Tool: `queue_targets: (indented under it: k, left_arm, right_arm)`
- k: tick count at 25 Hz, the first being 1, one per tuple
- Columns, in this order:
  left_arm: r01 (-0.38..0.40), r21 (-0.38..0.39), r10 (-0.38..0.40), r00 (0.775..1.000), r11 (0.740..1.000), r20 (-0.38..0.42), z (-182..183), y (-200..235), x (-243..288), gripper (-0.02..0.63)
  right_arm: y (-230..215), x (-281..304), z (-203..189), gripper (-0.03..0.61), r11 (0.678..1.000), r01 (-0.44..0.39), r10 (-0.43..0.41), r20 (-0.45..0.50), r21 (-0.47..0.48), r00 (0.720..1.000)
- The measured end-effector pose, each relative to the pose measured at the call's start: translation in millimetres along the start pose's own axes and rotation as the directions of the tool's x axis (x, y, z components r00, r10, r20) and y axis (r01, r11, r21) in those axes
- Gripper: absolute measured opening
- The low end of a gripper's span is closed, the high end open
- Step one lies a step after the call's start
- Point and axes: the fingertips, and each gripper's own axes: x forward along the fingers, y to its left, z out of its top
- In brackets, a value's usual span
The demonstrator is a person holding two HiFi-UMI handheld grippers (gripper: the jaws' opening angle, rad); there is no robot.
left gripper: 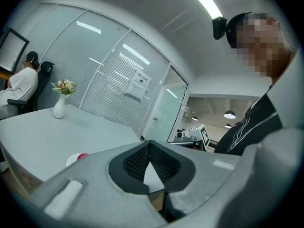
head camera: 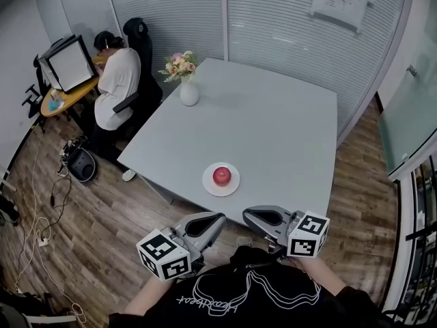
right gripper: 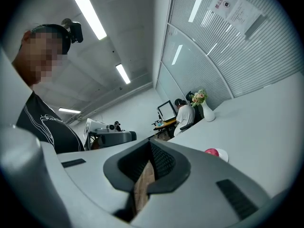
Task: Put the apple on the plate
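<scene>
While apple (head camera: 222,175) sits on plate (head camera: 209,184), left hand-held gripper (head camera: 218,218), right hand-held gripper (head camera: 246,214), closed, empty

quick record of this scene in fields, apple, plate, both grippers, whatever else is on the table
apple: red, resting on the plate
plate: white, near the front edge of the table
left gripper: shut, empty, apart from the apple
right gripper: shut, empty, beside the left gripper
also on table: white vase with flowers, far corner
task state: apple already on plate
</scene>
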Motion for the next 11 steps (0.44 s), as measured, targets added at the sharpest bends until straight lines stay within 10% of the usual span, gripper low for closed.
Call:
queue_targets:
  k: [11]
  left_arm:
    - [0.011,0.129,-0.010,1.000,0.992,-0.014,19.8,-7.4,23.9,0.014]
  right_arm:
    - [-10.2,-17.8,16.7,0.008,0.999,0.037,-0.037,0.020,-0.022,0.999]
